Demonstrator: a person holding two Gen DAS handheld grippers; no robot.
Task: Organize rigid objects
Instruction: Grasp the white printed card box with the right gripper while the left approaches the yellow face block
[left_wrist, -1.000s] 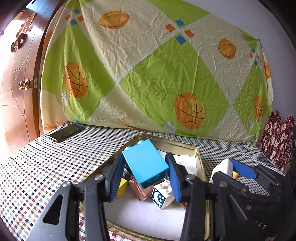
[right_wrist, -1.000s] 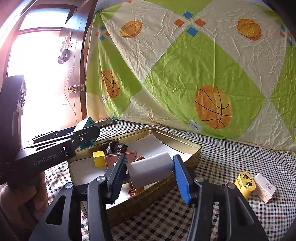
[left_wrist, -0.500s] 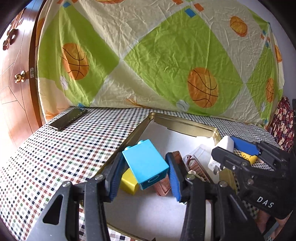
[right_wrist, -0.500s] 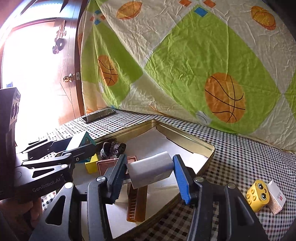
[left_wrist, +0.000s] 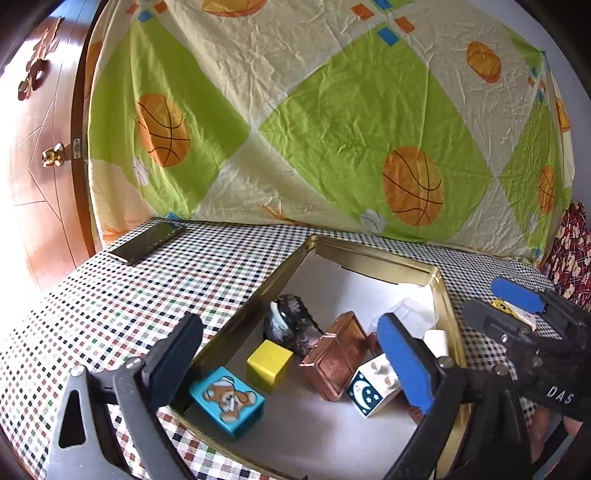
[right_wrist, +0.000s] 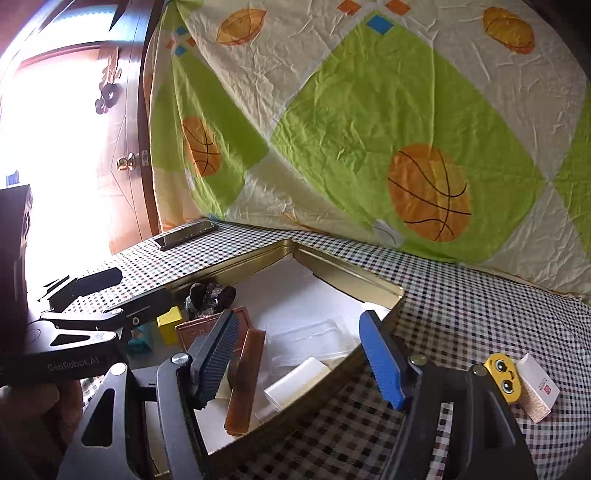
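Checked tablecloth (left_wrist: 122, 295) is seen spread under everything, with a dark flat phone (left_wrist: 147, 242) lying far left, well apart from the rest. The left gripper (left_wrist: 291, 365) is held low over the near left corner of the shallow gold metal tray (left_wrist: 373, 254), its black and blue fingers spread wide with nothing between them. Directly below them, inside the tray, a blue plastic block printed with a bear (left_wrist: 227, 399) is seen lying on its side against the near rim. Just beside it a small yellow cube (left_wrist: 269, 364) stands, then a dark mottled stone-like lump (left_wrist: 291, 325), a copper-coloured rectangular box (left_wrist: 338, 356) tilted on edge, and a white studded brick with a moon print (left_wrist: 371, 387) touching that box.

The right gripper (right_wrist: 299, 354) is held over the tray's near right rim, its fingers likewise parted and empty. Between and below them a white rectangular block (right_wrist: 295, 382) is seen lying on the tray floor against the rim, near a brown ribbed comb-like piece (right_wrist: 245, 380) and a clear plastic insert (right_wrist: 314, 336). Outside the tray, farther right, a yellow block with cartoon eyes (right_wrist: 503, 373) lies touching a small white carton (right_wrist: 537, 391).

The comb-like piece is partly covered by the right gripper's left finger, and its true form cannot be made out. The person's hands are cut off at the frame edges.
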